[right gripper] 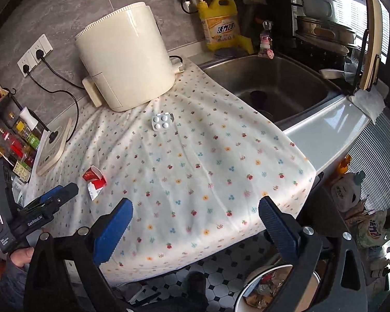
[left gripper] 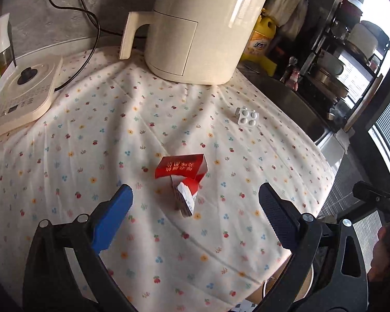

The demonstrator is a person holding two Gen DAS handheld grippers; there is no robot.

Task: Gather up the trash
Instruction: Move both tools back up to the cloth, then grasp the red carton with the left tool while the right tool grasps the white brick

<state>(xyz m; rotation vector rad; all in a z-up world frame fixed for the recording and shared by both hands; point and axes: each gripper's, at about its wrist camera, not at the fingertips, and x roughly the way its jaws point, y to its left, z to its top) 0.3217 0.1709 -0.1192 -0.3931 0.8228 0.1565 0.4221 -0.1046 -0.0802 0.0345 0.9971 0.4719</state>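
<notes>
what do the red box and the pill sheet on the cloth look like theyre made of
Red box: looks like thin printed cardboard, slightly glossy; it is crushed, with torn flaps showing white inside. Pill sheet: probably a plastic blister with foil backing; raised white domes and a bent silvery corner. Cloth: soft matte fabric, creased, with a small flower print.

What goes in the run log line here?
left gripper: open | right gripper: open, empty | red carton, pill blister: on cloth
</notes>
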